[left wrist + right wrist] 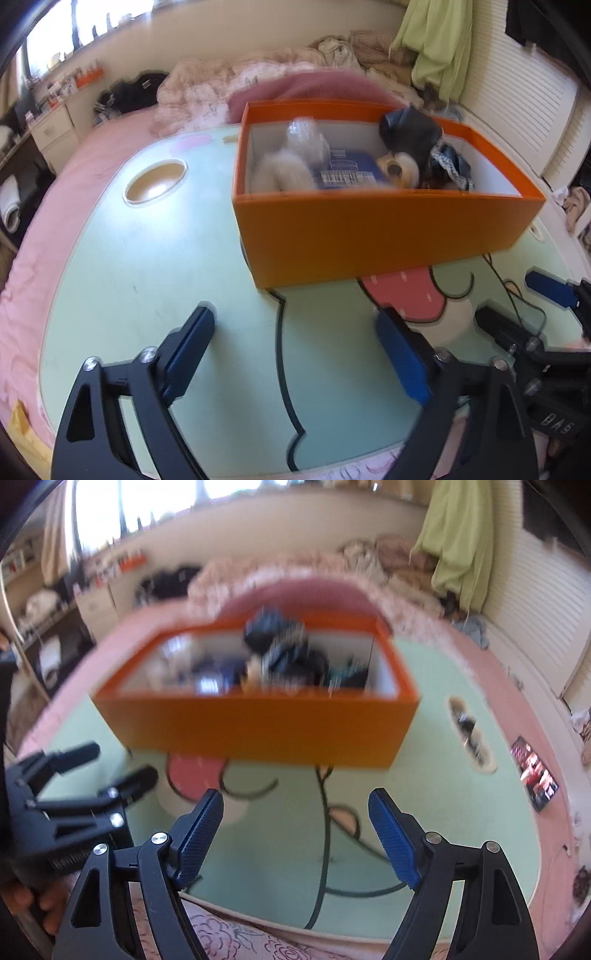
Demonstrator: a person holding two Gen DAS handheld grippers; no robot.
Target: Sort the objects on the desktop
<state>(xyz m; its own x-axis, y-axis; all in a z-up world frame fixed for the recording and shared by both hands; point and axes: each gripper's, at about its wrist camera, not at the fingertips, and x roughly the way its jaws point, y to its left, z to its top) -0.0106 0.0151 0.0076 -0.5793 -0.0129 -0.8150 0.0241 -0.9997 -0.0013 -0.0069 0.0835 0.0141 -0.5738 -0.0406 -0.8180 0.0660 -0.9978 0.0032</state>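
Observation:
An orange box stands on the pale green table with a cartoon print. Inside it lie a clear bottle, a fluffy beige thing, a blue packet, a black cloth bundle and a tape roll. My left gripper hovers open over the bare table, short of the box's front wall. In the right wrist view the box is blurred. My right gripper is open too, with nothing between its pads. The left gripper shows beside it, at the left.
The table has a round cup recess at the far left and a slot at the right. A dark phone-like slab lies on the pink bedding. Blankets and clothes pile up behind the box. A hand holds the left gripper.

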